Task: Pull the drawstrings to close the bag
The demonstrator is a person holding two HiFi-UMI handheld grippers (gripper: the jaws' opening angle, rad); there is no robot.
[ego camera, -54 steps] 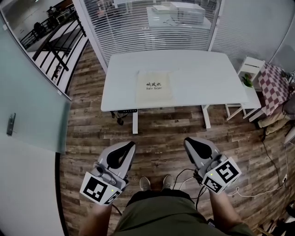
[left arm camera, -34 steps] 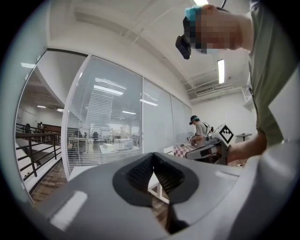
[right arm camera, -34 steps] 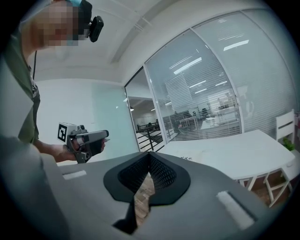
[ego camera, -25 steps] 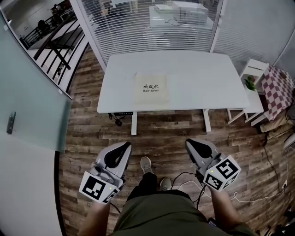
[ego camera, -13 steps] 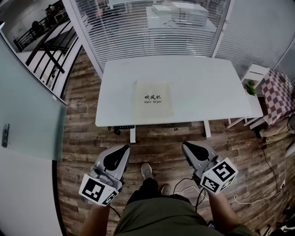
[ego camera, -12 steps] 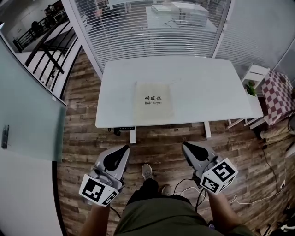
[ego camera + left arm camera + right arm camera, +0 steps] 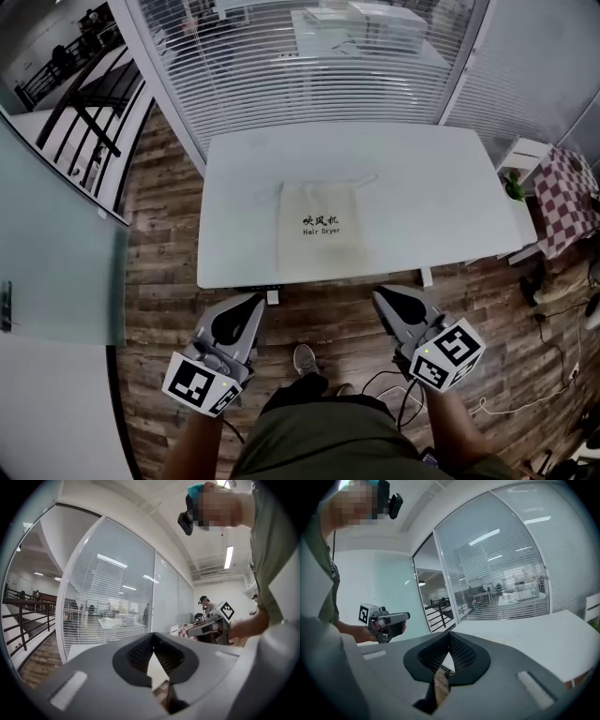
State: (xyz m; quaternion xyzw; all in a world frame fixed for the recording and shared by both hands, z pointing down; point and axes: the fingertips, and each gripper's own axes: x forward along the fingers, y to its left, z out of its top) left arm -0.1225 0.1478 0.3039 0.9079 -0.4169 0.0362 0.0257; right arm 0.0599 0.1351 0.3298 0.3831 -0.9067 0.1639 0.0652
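A beige drawstring bag (image 7: pixel 322 230) with dark print lies flat on the white table (image 7: pixel 422 187), its mouth at the far end. Thin drawstrings (image 7: pixel 352 181) trail from the mouth toward the right. My left gripper (image 7: pixel 251 302) and right gripper (image 7: pixel 382 296) are held over the wooden floor just short of the table's front edge, well apart from the bag. Both point toward the table with their jaw tips together and nothing between them. In the left gripper view the left gripper (image 7: pixel 153 637) faces the table edge; in the right gripper view the right gripper (image 7: pixel 450 637) does too.
A glass partition with blinds (image 7: pixel 300 66) stands behind the table. At the right are a small white side table (image 7: pixel 517 164) with a plant and a checked cloth (image 7: pixel 567 197). Cables (image 7: pixel 394 380) lie on the floor by my shoe (image 7: pixel 305 358).
Both grippers have been carried forward together; the table and bag now sit much nearer, with the table's front edge just ahead of the jaw tips. The jaws have stayed as they were.
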